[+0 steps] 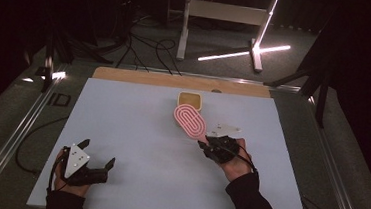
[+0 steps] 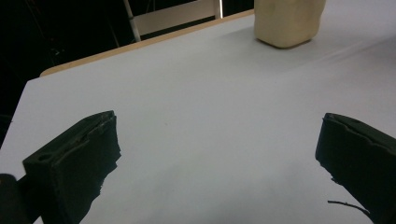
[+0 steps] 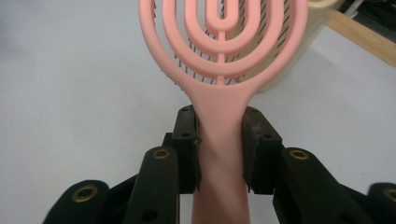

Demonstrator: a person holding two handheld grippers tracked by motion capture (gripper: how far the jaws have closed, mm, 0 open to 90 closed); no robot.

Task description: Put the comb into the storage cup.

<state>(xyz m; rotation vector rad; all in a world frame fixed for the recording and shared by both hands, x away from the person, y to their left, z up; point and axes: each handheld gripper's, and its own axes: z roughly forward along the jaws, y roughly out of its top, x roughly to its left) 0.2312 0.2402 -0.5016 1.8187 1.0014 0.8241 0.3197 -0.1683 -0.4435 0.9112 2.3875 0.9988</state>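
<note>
A pink vented hairbrush (image 1: pixel 190 121) (image 3: pixel 223 42) is held off the table by its handle, its oval head pointing toward a cream-coloured cup (image 1: pixel 190 101) (image 2: pixel 287 21) at the table's far middle. My right gripper (image 1: pixel 209 145) (image 3: pixel 220 140) is shut on the brush handle, one jaw on each side of it. My left gripper (image 1: pixel 98 156) (image 2: pixel 219 154) rests low at the near left of the table, its jaws wide apart with nothing between them.
The white table top (image 1: pixel 131 130) has a wooden strip (image 1: pixel 180 80) along its far edge. Metal rails (image 1: pixel 16 131) run along both sides. Beyond the table stand a white frame (image 1: pixel 220 17), floor cables and bright light strips.
</note>
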